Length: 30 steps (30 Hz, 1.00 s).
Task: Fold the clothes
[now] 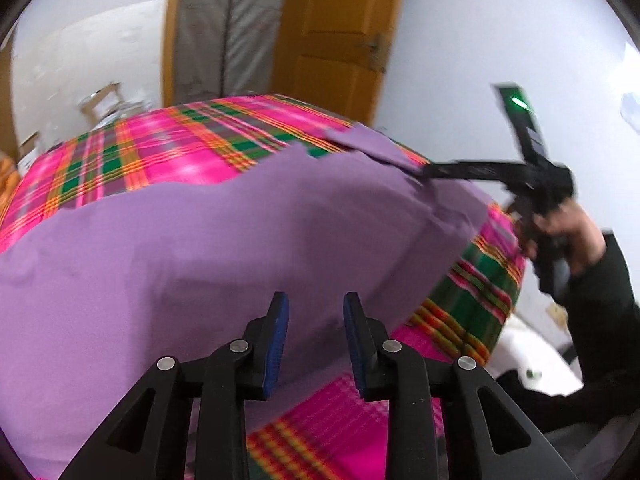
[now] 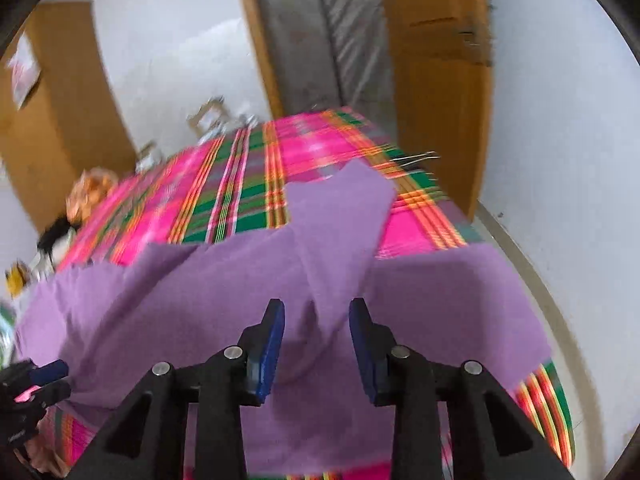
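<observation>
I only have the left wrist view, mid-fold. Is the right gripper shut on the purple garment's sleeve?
Observer: No. In the right wrist view the right gripper is open, with a raised ridge of the purple fabric garment running between its blue pads, unclamped.
Operator: Where does that ridge lead?
Observer: Into a sleeve-like flap that lies forward over the pink plaid cloth, pointing toward the far edge.
</observation>
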### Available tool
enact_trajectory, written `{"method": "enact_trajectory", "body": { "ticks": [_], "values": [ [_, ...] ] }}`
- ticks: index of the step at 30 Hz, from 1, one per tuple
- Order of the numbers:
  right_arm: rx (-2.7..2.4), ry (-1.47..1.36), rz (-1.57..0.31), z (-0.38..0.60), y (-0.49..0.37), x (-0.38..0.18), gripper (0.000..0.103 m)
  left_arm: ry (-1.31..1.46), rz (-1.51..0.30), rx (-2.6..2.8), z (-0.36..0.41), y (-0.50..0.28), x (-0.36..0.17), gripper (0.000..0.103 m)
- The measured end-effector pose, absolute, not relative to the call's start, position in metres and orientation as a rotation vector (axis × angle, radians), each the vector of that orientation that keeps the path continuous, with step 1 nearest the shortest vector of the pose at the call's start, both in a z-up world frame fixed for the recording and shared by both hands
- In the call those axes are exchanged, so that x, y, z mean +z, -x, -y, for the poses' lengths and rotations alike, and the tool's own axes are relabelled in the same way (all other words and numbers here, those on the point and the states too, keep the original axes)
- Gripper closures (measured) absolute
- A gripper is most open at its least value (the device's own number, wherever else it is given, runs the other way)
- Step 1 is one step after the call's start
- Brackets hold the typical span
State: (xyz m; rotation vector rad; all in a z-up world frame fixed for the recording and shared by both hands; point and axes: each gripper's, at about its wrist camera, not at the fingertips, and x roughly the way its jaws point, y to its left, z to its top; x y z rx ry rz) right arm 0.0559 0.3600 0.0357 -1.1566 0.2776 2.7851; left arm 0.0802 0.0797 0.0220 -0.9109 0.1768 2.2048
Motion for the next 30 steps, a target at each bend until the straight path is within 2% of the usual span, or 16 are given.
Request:
{"method": "enact_trajectory", "body": {
  "ticks": [6,8,13,14,15,18,22,28,30],
  "values": [
    [2.721,1.23,-0.285,-0.367,-0.037,0.021,0.07,0.927,-0.262,2.174,-0.1,-0.085,0.014,0.074],
    [2.727,1.209,-0.32,-0.371,-0.038,0.021,0.096,0.935,-0.281,2.177,-0.104,-0.085,0.011,0.074],
    [2.792,1.112,-0.452,-0.384,-0.05,0.03,0.097,0.917,-0.307,2.189,-0.109,-0.082,0.011,0.076],
    [2.811,1.083,-0.49,-0.387,-0.053,0.033,0.098,0.906,-0.308,2.192,-0.109,-0.082,0.011,0.093],
    [2.831,1.049,-0.534,-0.39,-0.057,0.037,0.098,0.89,-0.304,2.195,-0.108,-0.083,0.013,0.1],
    [2.885,0.932,-0.618,-0.393,-0.077,0.053,0.098,0.845,-0.269,2.196,-0.1,-0.084,0.021,0.101],
    [2.892,0.811,-0.618,-0.393,-0.125,0.065,0.098,0.827,-0.206,2.134,-0.091,-0.088,0.026,0.101],
    [2.702,0.999,-0.742,-0.412,-0.15,0.009,0.098,0.923,-0.224,2.044,-0.099,-0.083,0.007,0.101],
    [2.708,0.996,-0.717,-0.412,-0.15,0.01,0.096,0.932,-0.207,2.019,-0.097,-0.084,0.008,0.101]
  ]
}}
